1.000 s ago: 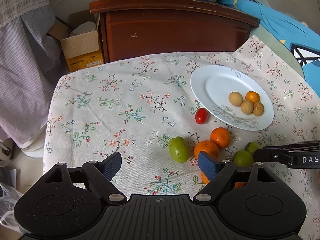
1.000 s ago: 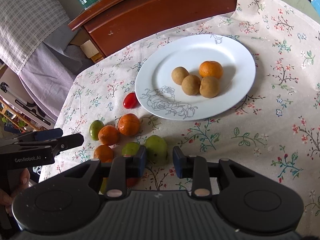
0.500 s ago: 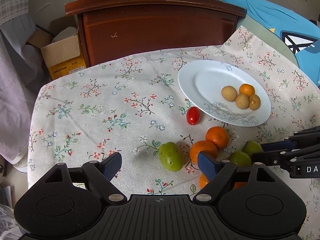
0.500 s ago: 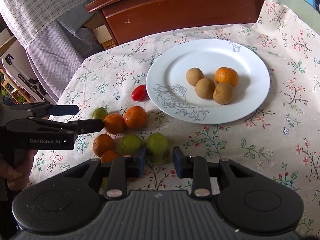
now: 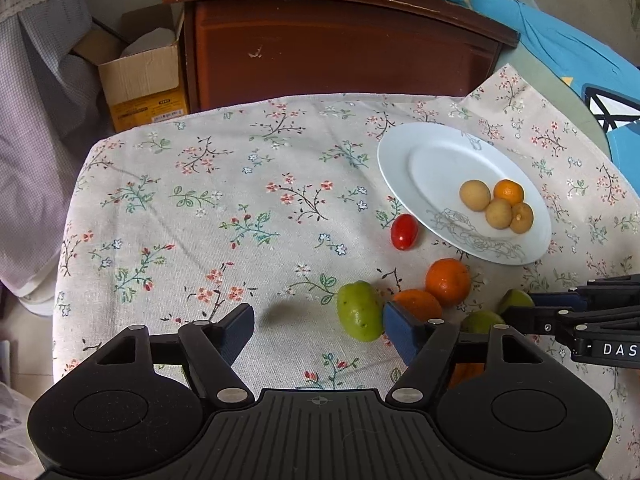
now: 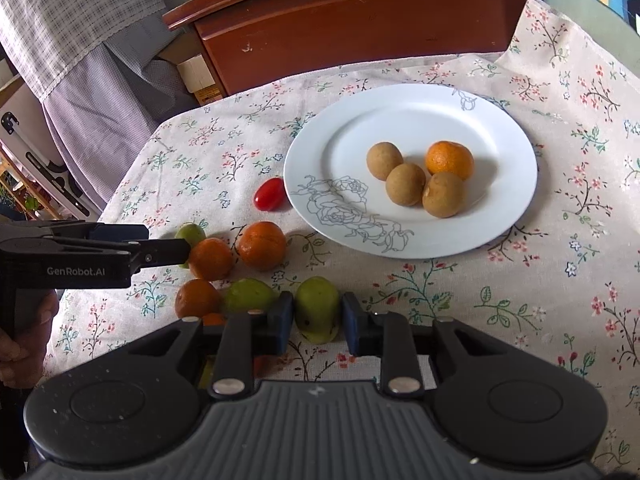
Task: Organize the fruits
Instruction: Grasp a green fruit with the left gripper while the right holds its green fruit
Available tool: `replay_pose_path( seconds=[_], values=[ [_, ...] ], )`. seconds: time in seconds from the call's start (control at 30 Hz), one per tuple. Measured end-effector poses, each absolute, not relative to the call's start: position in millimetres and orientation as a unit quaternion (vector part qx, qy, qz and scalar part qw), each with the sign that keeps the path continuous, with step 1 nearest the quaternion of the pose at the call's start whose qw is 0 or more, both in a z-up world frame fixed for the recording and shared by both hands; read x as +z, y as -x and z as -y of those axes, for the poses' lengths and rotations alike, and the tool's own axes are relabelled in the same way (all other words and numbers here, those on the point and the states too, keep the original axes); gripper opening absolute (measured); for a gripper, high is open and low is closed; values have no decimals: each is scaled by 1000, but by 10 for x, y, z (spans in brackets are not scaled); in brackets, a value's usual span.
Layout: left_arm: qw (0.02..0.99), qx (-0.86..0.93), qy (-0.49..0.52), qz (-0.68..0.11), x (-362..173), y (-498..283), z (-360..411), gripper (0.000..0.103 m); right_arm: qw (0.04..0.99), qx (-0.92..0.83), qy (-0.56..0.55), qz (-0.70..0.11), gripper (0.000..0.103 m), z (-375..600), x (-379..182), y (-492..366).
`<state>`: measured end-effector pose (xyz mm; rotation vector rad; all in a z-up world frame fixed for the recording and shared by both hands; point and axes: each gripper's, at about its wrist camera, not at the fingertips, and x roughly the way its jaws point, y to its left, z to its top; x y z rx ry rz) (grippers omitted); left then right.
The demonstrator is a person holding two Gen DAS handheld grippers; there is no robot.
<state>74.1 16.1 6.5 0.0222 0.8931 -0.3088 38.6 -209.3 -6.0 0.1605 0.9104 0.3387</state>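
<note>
- Right wrist view counts, on the white plate [image 6: 320, 152], three brown fruits [image 6: 405, 183] and one orange [image 6: 449, 159]; on the floral cloth [image 6: 560, 264], one red tomato [image 6: 269, 194], at least three loose oranges and three green fruits.
- Green fruit [image 6: 318, 309] sits between the plate and the camera, long axis running away from the camera.
- Right gripper [image 6: 316, 318] has just narrowed, its pads at that fruit's sides; contact looks close but uncertain.
- Left gripper [image 5: 318, 326] has been closing and stands half-wide, another green fruit [image 5: 359, 311] touching its right pad.
</note>
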Motion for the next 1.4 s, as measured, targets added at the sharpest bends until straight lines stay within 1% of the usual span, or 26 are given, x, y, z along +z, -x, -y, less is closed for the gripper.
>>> replay_pose_path(
  seconds=[0.13, 0.2, 0.3, 0.37, 0.5, 0.6, 0.7, 0.73, 0.83, 0.97, 1.13, 1.4],
  values=[
    [895, -142, -23, -423, 70, -759, -98, 70, 881, 153, -84, -440, 26, 2135, -60, -397],
    [893, -144, -4, -426, 65, -778, -111, 65, 881, 148, -87, -441, 26, 2157, -55, -404],
    [885, -157, 28, -438, 68, -811, -128, 64, 880, 144, -95, -442, 26, 2192, -53, -411],
    [883, -134, 17, -449, 37, -825, -134, 65, 881, 144, -94, -442, 26, 2194, -48, -407],
    [884, -129, 18, -450, 29, -817, -163, 62, 880, 142, -94, -442, 26, 2180, -45, -417],
    [886, -131, -6, -445, 2, -790, -64, 60, 881, 142, -94, -442, 26, 2178, -50, -415],
    [889, -131, -25, -438, -4, -771, 26, 51, 881, 142, -97, -441, 26, 2187, -56, -411],
    [890, -130, -23, -436, 1, -770, 32, 42, 881, 142, -98, -441, 26, 2190, -59, -409],
    [887, -145, -3, -439, 3, -776, 29, 25, 881, 142, -98, -441, 26, 2186, -61, -412],
    [891, -143, -22, -429, -8, -729, 93, 25, 881, 142, -96, -440, 26, 2186, -62, -406],
    [894, -136, -16, -426, 22, -716, 71, 25, 882, 142, -95, -440, 26, 2180, -55, -408],
    [908, -133, -6, -396, 219, -696, 65, 24, 889, 154, -103, -418, 26, 2181, 83, -385]
  ],
)
